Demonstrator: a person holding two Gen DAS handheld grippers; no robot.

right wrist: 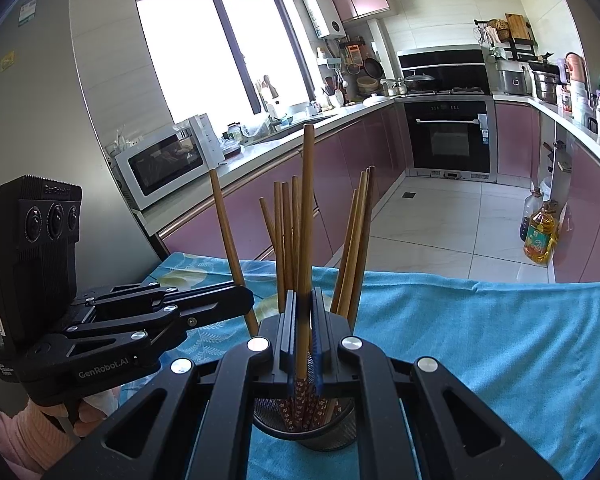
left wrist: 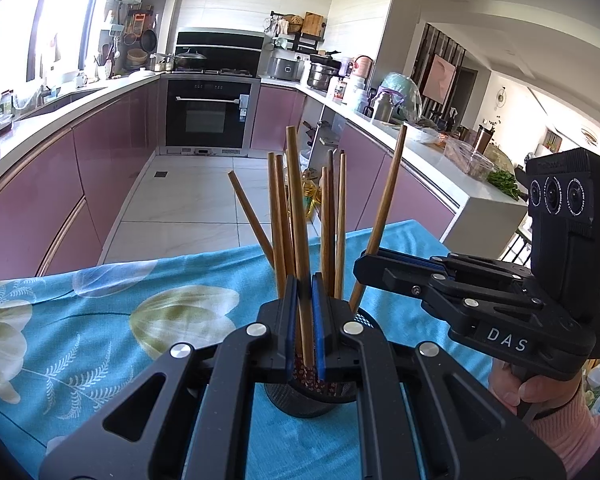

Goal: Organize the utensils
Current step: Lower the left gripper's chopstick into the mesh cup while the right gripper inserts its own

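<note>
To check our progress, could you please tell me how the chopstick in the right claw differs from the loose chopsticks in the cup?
The chopstick is clamped in the shut right claw, whereas the loose chopsticks lean free in the cup. Its tip stands higher than theirs. In the right wrist view it stands nearly upright, while they fan outward. All are brown wood, and their lower ends appear to sit in the black mesh cup.
</note>
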